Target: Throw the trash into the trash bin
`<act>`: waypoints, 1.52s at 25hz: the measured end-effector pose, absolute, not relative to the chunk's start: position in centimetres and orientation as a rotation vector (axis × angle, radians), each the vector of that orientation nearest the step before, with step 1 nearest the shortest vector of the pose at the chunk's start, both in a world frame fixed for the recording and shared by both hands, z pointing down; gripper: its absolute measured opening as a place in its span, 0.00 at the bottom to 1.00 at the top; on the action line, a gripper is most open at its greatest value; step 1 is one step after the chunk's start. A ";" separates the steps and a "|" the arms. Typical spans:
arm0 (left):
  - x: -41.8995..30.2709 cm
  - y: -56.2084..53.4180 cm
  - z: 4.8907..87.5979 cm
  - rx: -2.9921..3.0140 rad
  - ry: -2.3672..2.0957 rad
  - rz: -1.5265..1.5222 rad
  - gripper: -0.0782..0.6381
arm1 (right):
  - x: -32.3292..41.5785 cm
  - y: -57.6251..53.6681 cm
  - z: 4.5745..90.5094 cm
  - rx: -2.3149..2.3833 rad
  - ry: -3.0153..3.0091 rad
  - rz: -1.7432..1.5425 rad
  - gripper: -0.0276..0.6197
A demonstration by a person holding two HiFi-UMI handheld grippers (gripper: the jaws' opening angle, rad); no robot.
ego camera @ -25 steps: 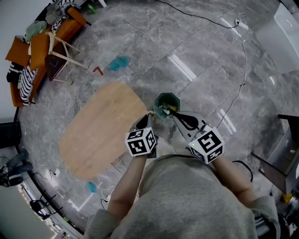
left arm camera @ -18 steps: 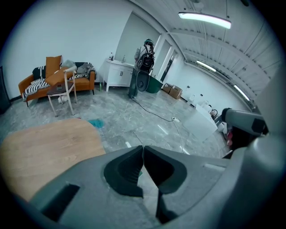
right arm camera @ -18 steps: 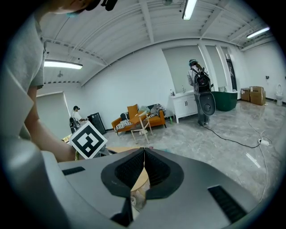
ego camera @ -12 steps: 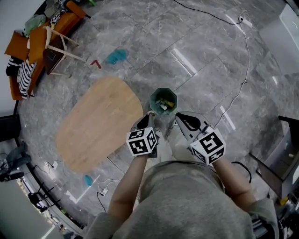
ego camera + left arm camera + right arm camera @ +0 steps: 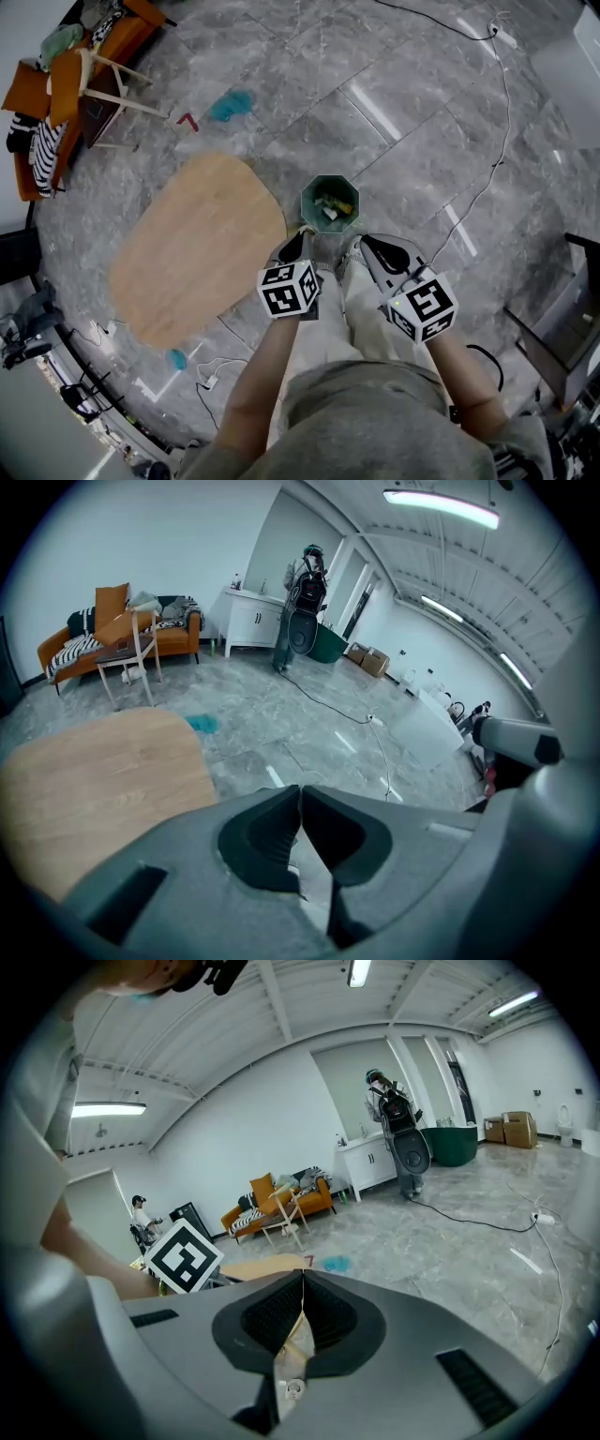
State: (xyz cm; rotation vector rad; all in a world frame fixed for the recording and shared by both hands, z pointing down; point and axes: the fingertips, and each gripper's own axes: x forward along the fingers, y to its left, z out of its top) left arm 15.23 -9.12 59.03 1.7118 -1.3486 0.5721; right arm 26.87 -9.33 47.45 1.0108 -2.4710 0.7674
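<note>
— Both grippers, left gripper (image 5: 300, 791) and right gripper (image 5: 302, 1279), are held just beside the bin (image 5: 306, 200), fingers pressed together, empty.
— Trash (image 5: 335, 203) is seen inside it. Dropping seems done; withdrawal is called for.

Trash bin (image 5: 306, 208): one. Counter (image 5: 197, 253): one. Grippers (image 5: 298, 246) (image 5: 367, 246): two. Teal scraps (image 5: 231, 105) (image 5: 178, 359) on floor (image 5: 422, 122): two. Red scrap (image 5: 190, 120): one. Sofa (image 5: 33, 94): one (orange). Chair (image 5: 103, 75): one.

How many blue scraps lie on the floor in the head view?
2. One blue scrap lies past the far end of the wooden table; another blue scrap lies by its near end. More may hide under the table.
</note>
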 end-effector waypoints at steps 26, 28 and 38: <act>16.1 -11.8 76.6 1.778 -1.210 0.668 0.13 | 25.8 -8.3 59.6 1.205 -2.361 0.887 0.06; 16.0 -11.8 77.7 1.774 -1.208 0.670 0.13 | 25.7 -7.9 60.5 1.205 -2.345 0.893 0.06; 15.5 -11.1 82.5 1.766 -1.173 0.703 0.13 | 24.7 -7.3 62.9 1.246 -2.339 0.890 0.06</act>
